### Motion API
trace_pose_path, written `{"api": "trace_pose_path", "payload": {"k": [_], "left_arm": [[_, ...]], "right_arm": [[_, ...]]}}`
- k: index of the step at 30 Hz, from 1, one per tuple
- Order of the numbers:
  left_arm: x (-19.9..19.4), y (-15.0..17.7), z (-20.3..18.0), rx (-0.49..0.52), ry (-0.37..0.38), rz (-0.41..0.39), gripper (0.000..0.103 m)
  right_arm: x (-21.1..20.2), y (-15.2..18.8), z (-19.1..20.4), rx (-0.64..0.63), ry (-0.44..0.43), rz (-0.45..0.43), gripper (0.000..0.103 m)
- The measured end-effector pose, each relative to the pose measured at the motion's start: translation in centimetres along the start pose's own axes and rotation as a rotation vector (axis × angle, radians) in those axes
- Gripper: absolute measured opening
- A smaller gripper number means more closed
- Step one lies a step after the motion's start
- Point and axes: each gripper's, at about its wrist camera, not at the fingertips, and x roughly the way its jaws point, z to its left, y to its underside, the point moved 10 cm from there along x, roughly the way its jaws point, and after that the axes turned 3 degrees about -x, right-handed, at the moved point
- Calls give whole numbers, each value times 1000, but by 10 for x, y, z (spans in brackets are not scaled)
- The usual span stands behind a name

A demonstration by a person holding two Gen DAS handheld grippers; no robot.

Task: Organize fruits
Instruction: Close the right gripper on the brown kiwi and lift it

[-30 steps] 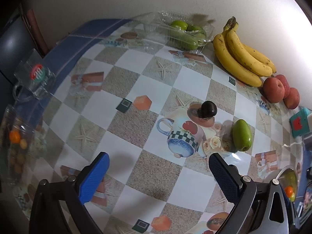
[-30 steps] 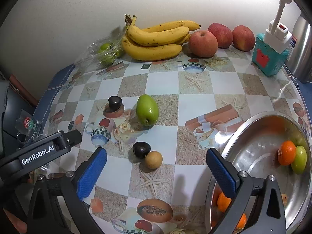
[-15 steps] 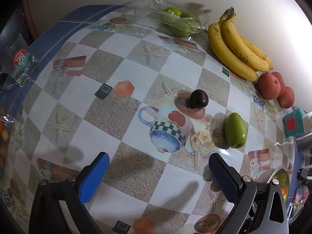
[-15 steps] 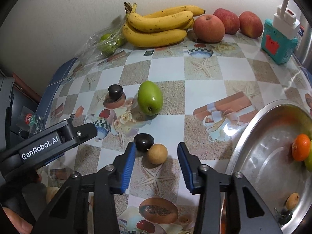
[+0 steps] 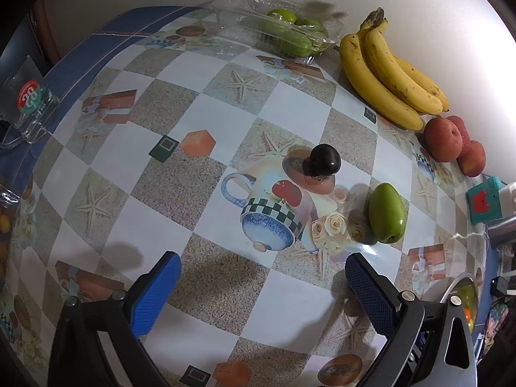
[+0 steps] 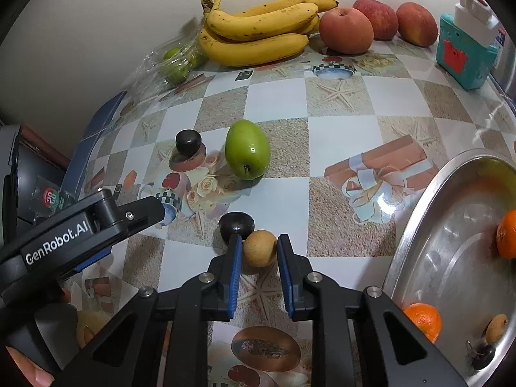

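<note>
My right gripper (image 6: 258, 247) is shut on a small tan round fruit (image 6: 259, 247) that rests on the patterned table. A dark plum (image 6: 236, 222) touches it on the left. A green fruit (image 6: 247, 149) and a second dark plum (image 6: 188, 140) lie farther back; both also show in the left wrist view, the green fruit (image 5: 386, 213) and the plum (image 5: 325, 160). My left gripper (image 5: 258, 290) is open and empty above the table, short of them. A steel bowl (image 6: 419, 225) at right holds oranges (image 6: 422, 321) and small fruits.
Bananas (image 6: 258, 32), three red apples (image 6: 346, 30) and a clear tray of green fruits (image 5: 287, 32) line the back wall. A teal box with a white plug (image 6: 464, 54) stands at back right. A glass mug (image 5: 30, 106) sits at the left edge.
My right gripper moved forward and down and closed its jaws around the tan fruit. My left gripper advanced slightly toward the plum and green fruit, still open.
</note>
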Motion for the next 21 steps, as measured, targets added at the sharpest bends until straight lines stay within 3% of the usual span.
{"api": "trace_pose_path", "payload": {"k": [21], "left_arm": [[-3,0,-1,12,2,-4,103]], "right_arm": [[7,0,0,1,-6,14,25]]}}
